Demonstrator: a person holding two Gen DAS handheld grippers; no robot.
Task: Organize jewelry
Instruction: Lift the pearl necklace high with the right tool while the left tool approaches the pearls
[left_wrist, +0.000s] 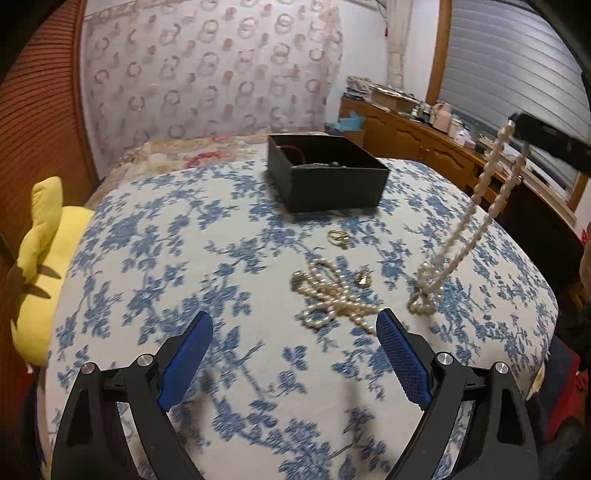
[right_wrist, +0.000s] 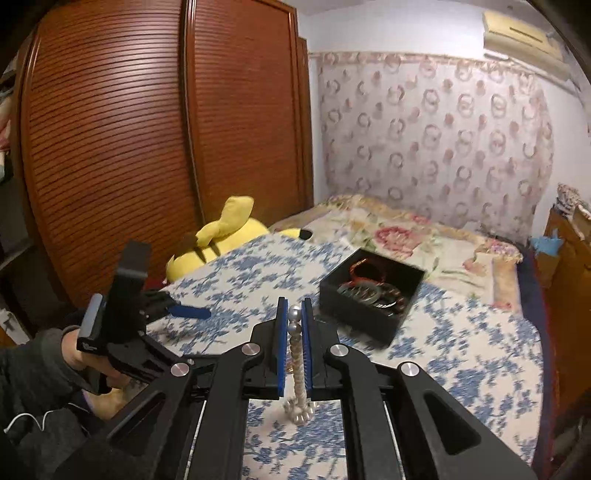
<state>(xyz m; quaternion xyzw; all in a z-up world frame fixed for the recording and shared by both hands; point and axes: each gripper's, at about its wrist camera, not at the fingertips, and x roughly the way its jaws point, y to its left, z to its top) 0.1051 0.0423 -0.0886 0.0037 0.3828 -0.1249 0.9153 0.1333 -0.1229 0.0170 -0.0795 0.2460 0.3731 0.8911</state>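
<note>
While the pearl necklace (right_wrist: 297, 354) hangs from our right gripper (right_wrist: 294, 317), we can see why it is held so high: the strand is long, and its lower loops are on the blue floral bedspread (left_wrist: 155, 236), so it needs lifting clear before it can travel to the black box (left_wrist: 325, 181). The blue pads are pinched nearly closed on the top beads, the rest falling straight down between the arms of the tool. From the left wrist view the right gripper sits up at the far right, the doubled strand slanting down to a small heap on the cloth.

Our left gripper (left_wrist: 295, 354) is spread wide and holding nothing, low over the bedspread, pointing toward a second pearl bundle (left_wrist: 332, 295) that lies just beyond its fingertips. A small gold piece (left_wrist: 364, 277) rests beside that bundle, and gold rings (left_wrist: 338, 236) lie between it and the box. We'd judge that's its next target.

The box stands open on the bed beyond the loose pieces, bangles (right_wrist: 369, 288) already inside. In the right wrist view our left hand (right_wrist: 88, 354) grips its tool level, out to the left, near the yellow plush toy (right_wrist: 218, 236). The images are blurred.
</note>
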